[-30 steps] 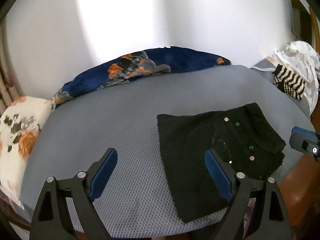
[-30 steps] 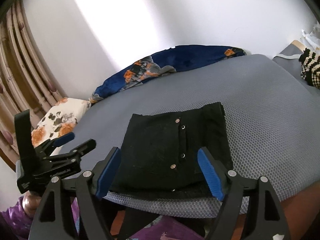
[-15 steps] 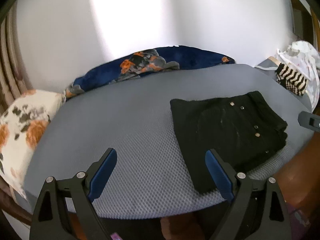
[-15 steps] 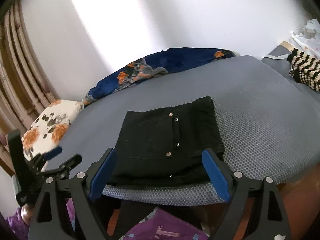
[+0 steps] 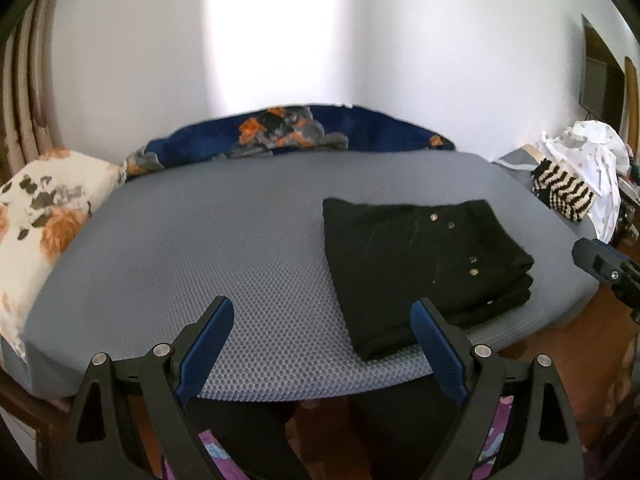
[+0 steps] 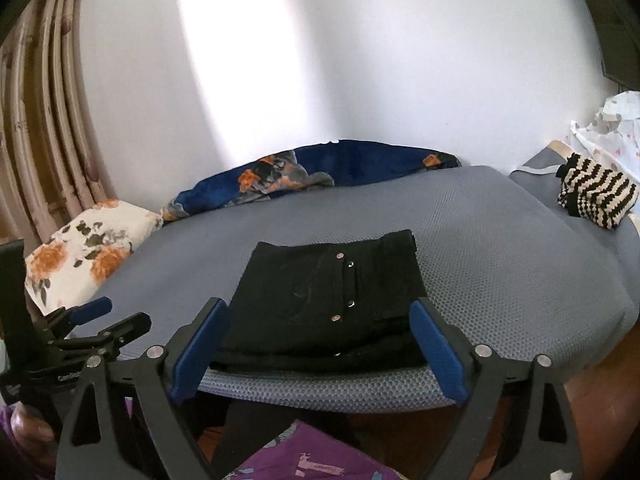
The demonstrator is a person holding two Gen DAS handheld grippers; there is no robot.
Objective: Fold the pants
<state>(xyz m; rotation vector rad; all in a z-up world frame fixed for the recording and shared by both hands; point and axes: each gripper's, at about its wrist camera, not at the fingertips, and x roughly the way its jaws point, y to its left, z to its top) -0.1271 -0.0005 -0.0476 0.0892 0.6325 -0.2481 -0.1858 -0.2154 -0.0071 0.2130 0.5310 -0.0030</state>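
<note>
The black pants [image 5: 416, 264] lie folded into a compact stack on the grey mattress [image 5: 208, 240], near its front right edge; small metal buttons show on top. They also show in the right wrist view [image 6: 328, 300]. My left gripper [image 5: 322, 344] is open and empty, held back above the mattress's front edge, left of the pants. My right gripper [image 6: 318, 348] is open and empty, just in front of the pants' near edge. The left gripper shows at the left of the right wrist view [image 6: 108, 320].
A navy floral blanket [image 5: 296, 136] lies along the wall. A white floral pillow [image 5: 44, 216] sits at the left. A striped knit item [image 6: 596, 196] and white cloth [image 5: 592, 160] lie at the right. Curtains [image 6: 44, 120] hang at the left.
Both grippers have pulled back and up from the folded pants, toward the mattress's front edge. The pants have not moved.
</note>
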